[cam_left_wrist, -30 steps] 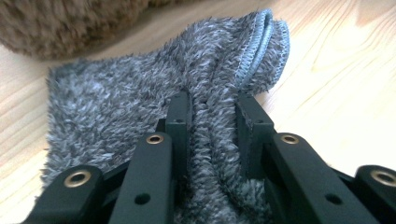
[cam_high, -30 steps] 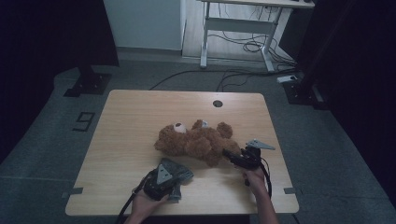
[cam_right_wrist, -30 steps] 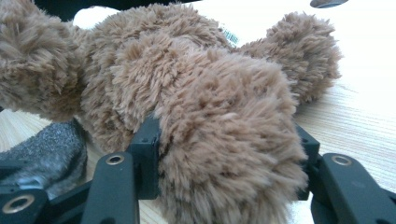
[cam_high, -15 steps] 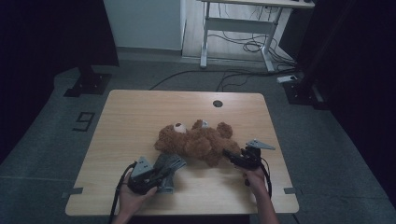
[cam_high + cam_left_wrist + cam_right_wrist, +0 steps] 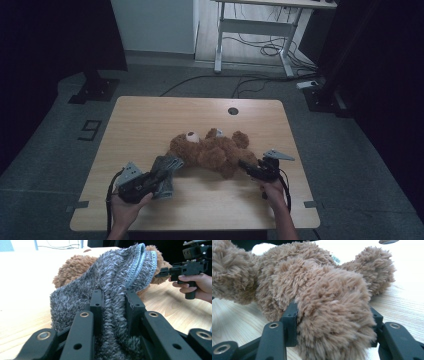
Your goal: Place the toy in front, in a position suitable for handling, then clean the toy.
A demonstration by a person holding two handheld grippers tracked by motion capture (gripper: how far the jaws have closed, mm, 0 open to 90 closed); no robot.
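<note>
Left gripper (image 5: pixel 161 176) pinching a grey fuzzy cloth (image 5: pixel 110 290) beside the teddy bear (image 5: pixel 212 152) on the worktop (image 5: pixel 150 120); right gripper (image 5: pixel 246 167) clamped on the bear's leg

Teddy bear (image 5: pixel 210 152): on the table (image 5: pixel 150 120), lying across its centre.
Knit garment (image 5: pixel 166 172): at the bear's 8 o'clock, touching its head.
Left gripper (image 5: pixel 156 177): 7 o'clock, on the garment.
Right gripper (image 5: pixel 246 167): 4 o'clock, at a bear's limb.
Cable hole (image 5: pixel 233 110): 1 o'clock, behind the bear.
</note>
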